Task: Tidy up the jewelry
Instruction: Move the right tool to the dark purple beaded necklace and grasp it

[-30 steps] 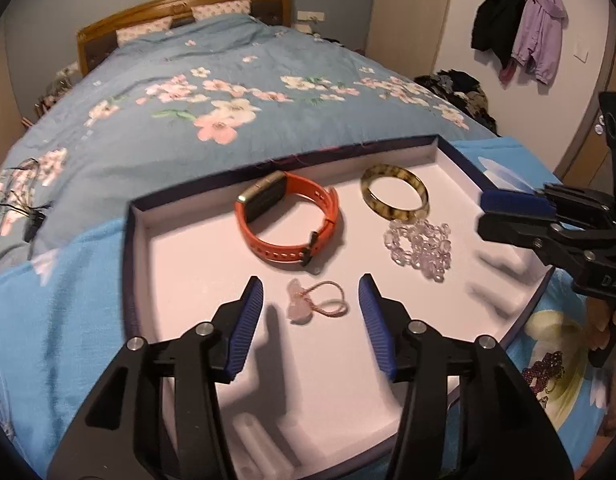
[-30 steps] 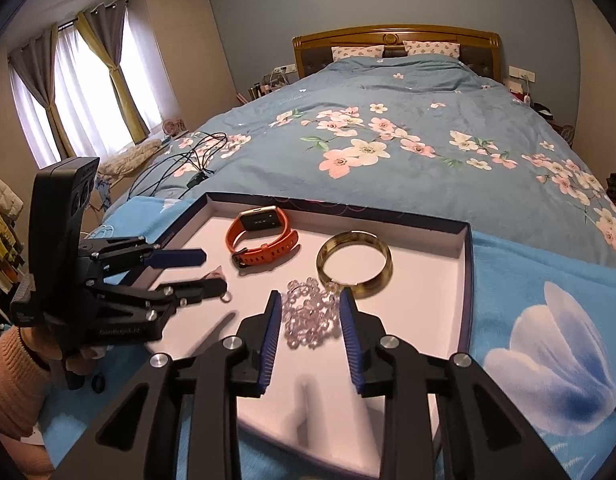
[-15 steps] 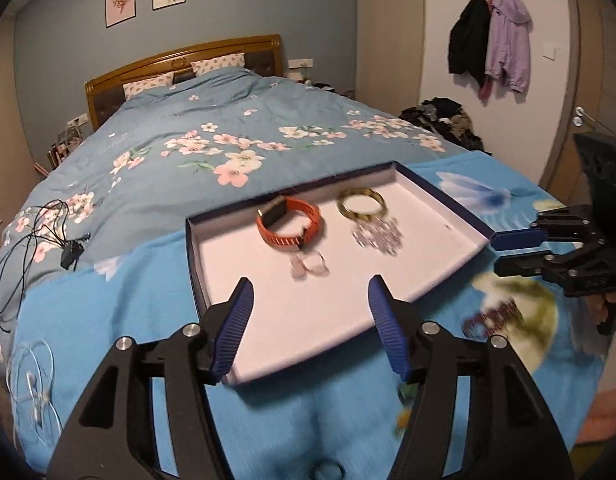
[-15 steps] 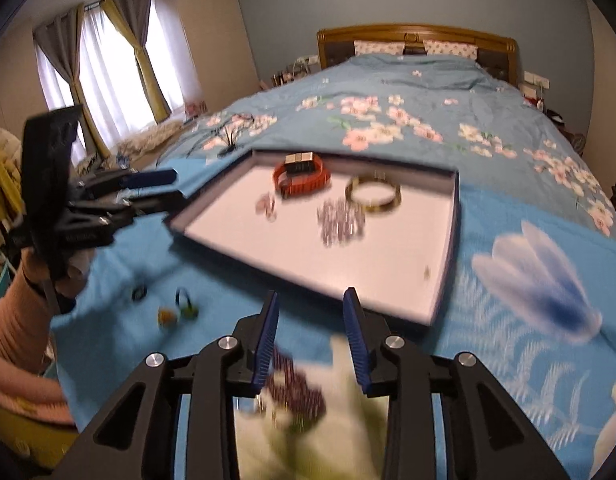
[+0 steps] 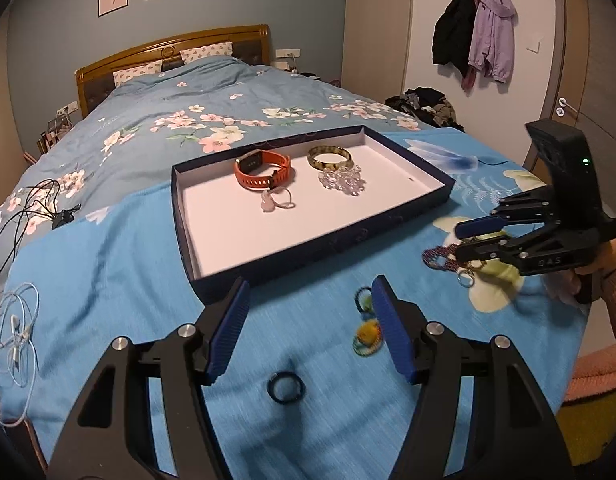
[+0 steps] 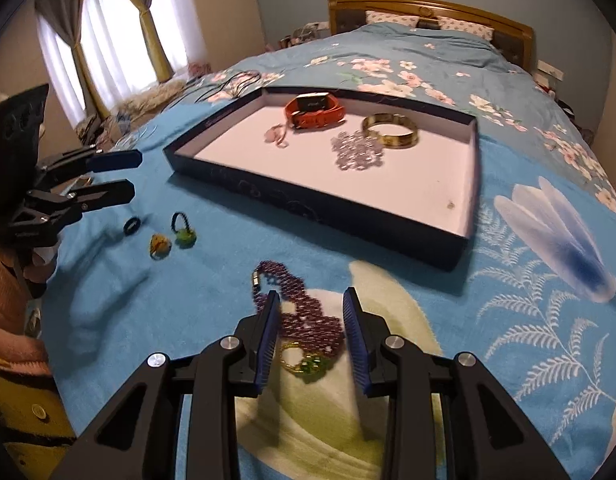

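Note:
A dark blue tray (image 5: 327, 240) lies on the blue cloth. It holds an orange watch (image 5: 262, 170), a gold bangle (image 5: 329, 157), a crystal bracelet (image 5: 341, 179) and a pink hair tie (image 5: 276, 200). My left gripper (image 5: 309, 280) hovers in front of the tray with its jaws opening and nothing pressed between them. A black ring (image 5: 286, 387) lies on the cloth just below it. A yellow hair tie (image 5: 367, 334) and a green one (image 6: 184, 234) lie to its right. My right gripper (image 6: 311, 292) is open above a purple beaded chain (image 6: 308, 316) and a green-gold piece (image 6: 308, 364).
Black cables (image 5: 32, 208) and white earphones (image 5: 16, 328) lie at the cloth's left edge. A small silver ring (image 5: 465, 279) lies near the purple beads. The floral duvet (image 5: 212, 120) stretches behind the tray. A hand in a pink sleeve (image 6: 12, 296) holds the left gripper.
Both grippers drew back from over the tray to the blue cloth in front of it. The left jaws widened. The right gripper now hangs over the purple beads.

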`<state>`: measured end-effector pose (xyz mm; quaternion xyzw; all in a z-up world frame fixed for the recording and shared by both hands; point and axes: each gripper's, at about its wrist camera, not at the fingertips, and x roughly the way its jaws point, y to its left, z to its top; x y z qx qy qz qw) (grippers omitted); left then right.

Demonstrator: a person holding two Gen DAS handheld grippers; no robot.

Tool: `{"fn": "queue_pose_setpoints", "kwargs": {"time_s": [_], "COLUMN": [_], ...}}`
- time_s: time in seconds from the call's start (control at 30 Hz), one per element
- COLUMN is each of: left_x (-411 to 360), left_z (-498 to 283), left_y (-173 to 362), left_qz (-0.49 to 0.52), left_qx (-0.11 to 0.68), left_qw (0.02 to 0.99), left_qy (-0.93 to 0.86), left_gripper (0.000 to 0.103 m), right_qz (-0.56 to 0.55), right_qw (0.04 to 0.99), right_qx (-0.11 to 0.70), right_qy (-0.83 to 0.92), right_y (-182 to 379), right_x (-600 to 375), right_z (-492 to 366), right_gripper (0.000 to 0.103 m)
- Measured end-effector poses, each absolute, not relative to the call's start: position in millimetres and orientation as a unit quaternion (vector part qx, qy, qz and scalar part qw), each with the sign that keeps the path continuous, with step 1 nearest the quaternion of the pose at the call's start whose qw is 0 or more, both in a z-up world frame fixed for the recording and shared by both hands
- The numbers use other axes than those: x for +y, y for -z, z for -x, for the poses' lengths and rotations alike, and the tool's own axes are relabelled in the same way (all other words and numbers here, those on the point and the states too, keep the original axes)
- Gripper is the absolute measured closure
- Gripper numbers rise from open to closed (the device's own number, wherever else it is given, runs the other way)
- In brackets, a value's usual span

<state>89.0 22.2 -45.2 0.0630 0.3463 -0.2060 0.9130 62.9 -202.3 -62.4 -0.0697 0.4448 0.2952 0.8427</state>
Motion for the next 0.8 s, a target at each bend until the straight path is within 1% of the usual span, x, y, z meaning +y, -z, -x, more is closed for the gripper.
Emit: {"fn": "queue_pose_setpoints", "kwargs": {"time_s": [0.23,0.43,0.7,0.8], "left_x": [23.0,27.2,28.1,28.5], "left_z": [-80.0,-77.8,-76.3,-76.5], "left_y": [51.5,55.3,59.2,59.5], "left_qz": [-0.055,-0.043,-0.038,-0.035], "left_qx": [0.355,0.359,0.364,0.364], "left_qw": [0.91,0.908,0.907,0.906], "left_qy": [0.209,0.21,0.21,0.21], "left_gripper": [0.04,0.04,0.039,0.039], "right_qz": [0.087,0.093,0.104,0.105], "right_qw": [0.839,0.838,0.836,0.835], "right_qx": [0.446,0.448,0.449,0.449], "right_qy": [-0.298,-0.299,-0.298,-0.299], "right_y": [63.4,62.7,60.8,61.6], "right_x": [-198.0,-197.3,-194.8,-193.4], "right_z": [-62.8,-61.3,-57.3,-58.0], "right_gripper": [0.071,0.077,0.077,0.075]}}
